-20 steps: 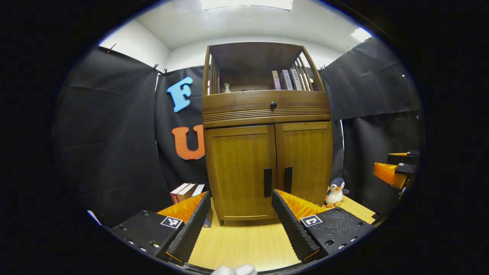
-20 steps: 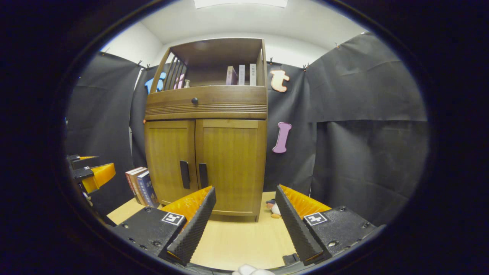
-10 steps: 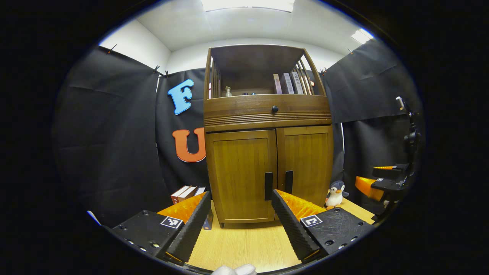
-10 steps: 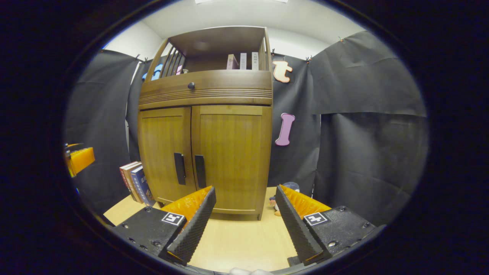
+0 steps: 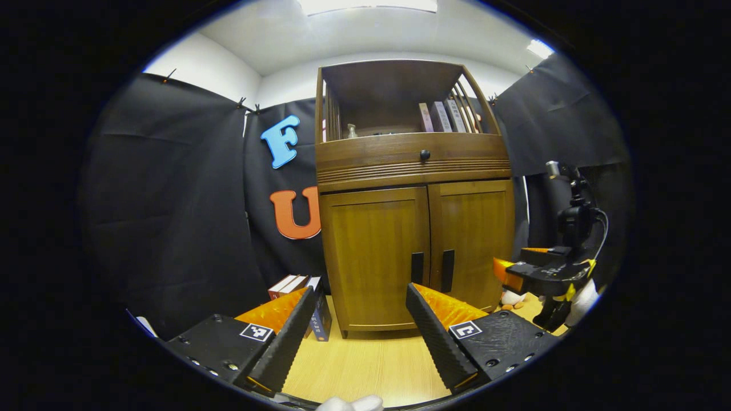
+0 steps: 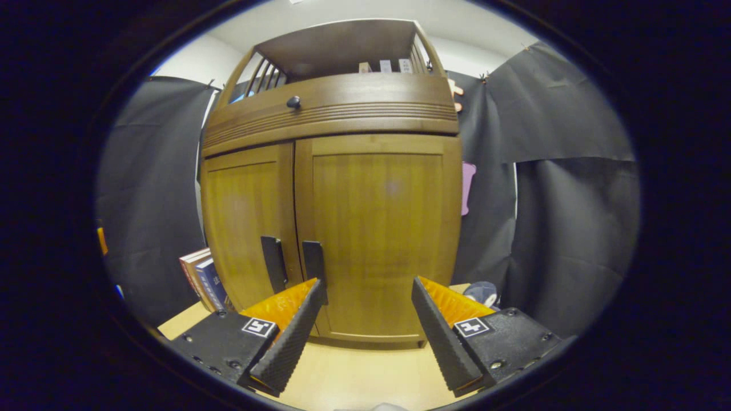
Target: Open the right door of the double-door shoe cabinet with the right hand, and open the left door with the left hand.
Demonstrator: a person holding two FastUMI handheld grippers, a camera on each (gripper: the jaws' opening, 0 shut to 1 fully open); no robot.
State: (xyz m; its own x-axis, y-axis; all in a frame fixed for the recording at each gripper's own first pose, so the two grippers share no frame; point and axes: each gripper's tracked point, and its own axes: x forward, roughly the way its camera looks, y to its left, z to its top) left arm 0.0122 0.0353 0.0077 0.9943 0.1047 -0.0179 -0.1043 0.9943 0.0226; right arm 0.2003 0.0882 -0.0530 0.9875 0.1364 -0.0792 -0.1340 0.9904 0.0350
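Cabinet [image 5: 414, 228] first — a tall wooden shoe cabinet standing on a light wooden table [image 5: 365, 368] against the black cloth wall, both doors shut. In the left gripper view the left door [image 5: 374, 257] and the right door [image 5: 471, 242] meet at the middle, each with a dark vertical handle: left handle [image 5: 417, 268], right handle [image 5: 448, 270]. Above the doors runs a drawer front with a small dark knob [image 5: 424, 154], and over that an open shelf holding a few upright books [image 5: 442, 117].

In the right gripper view the cabinet looms close, the right door [image 6: 380, 228] straight ahead and its handle [image 6: 313, 260] just above the tip of the near left finger.

Right gripper [image 6: 365, 325] has its fingers wide apart, holding nothing; it also shows at the right of the left gripper view, near the cabinet's right side. Left gripper [image 5: 357, 328] sits farther back from the doors, fingers likewise spread and empty.

Smaller things — a stack of books [image 5: 302, 294] leaning at the cabinet's left foot.
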